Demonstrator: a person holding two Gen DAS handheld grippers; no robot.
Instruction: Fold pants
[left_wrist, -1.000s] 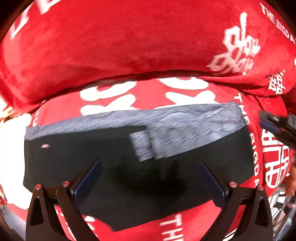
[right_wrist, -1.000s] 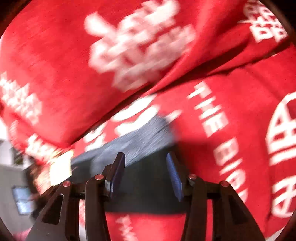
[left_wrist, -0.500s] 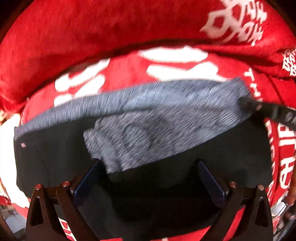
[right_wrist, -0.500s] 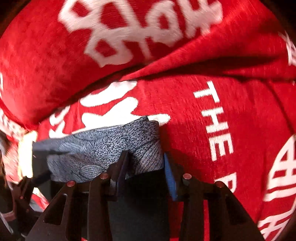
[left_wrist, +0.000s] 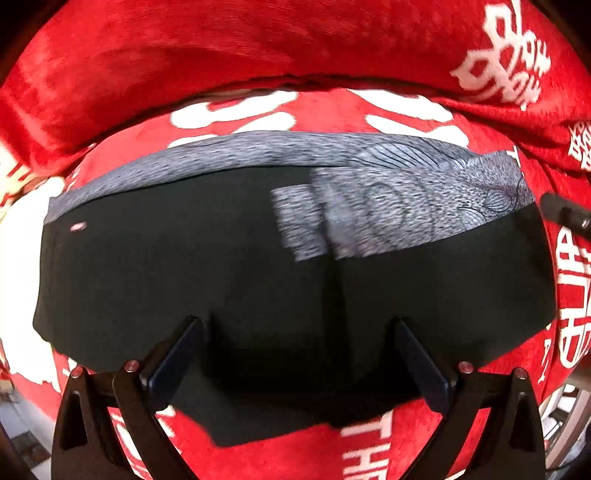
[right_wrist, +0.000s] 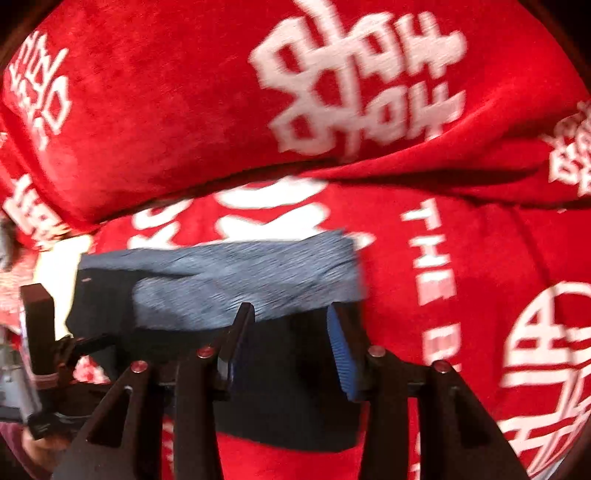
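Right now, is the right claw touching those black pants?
Cannot tell. In the right wrist view the right claw is open with the black pants filling the space between its fingers, but motion blur hides whether the tips press the cloth or hover above it.

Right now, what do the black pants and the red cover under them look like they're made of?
Black pants: seemingly a smooth, thin, matte knit that lies flat; the grey band carries a fine line print. The exact fibre can't be told.

Red cover: probably a plush fleece or velvet-like fabric, with a soft, fuzzy nap, a slight sheen and white printed lettering.
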